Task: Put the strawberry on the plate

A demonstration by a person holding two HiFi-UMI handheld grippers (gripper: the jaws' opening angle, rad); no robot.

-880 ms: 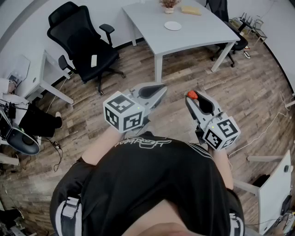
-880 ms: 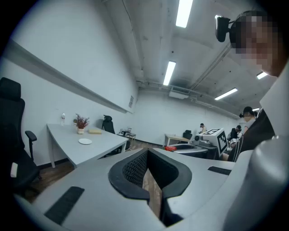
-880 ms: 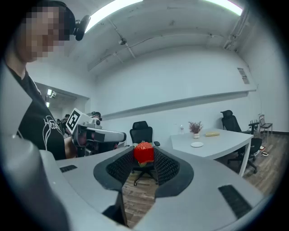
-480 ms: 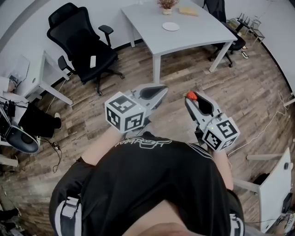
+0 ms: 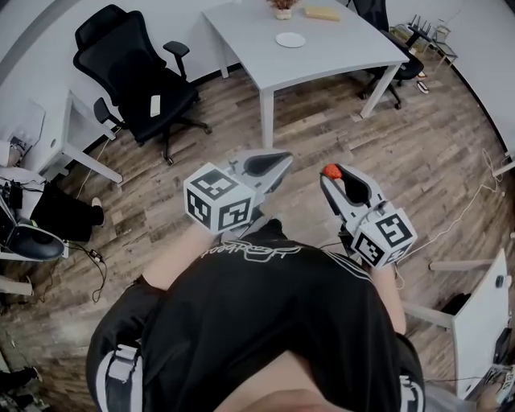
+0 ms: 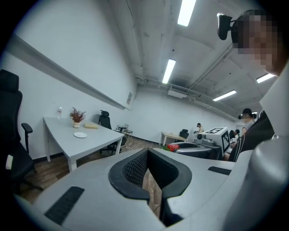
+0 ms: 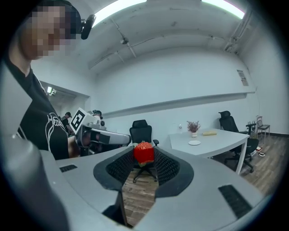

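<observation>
A red strawberry (image 5: 331, 170) (image 7: 143, 152) sits pinched between the tips of my right gripper (image 5: 331, 174) (image 7: 143, 156), held in the air over the wooden floor. The small white plate (image 5: 290, 39) (image 7: 194, 142) (image 6: 80, 135) lies on a grey table (image 5: 338, 53) far ahead, beside a potted plant (image 5: 282, 8). My left gripper (image 5: 276, 162) (image 6: 147, 154) hangs level with the right one, to its left, jaws together with nothing in them. In the left gripper view the strawberry (image 6: 173, 147) shows at the right gripper's tip.
A black office chair (image 5: 135, 71) stands left of the table on the wood floor (image 5: 418, 153). A white desk (image 5: 64, 137) with cables is at the far left, another chair (image 5: 406, 68) is behind the table, and a white cabinet (image 5: 479, 322) is at the right.
The table, plate and black chair have slid up and left in the head view. Both grippers keep their pose, and the strawberry stays in the right one.
</observation>
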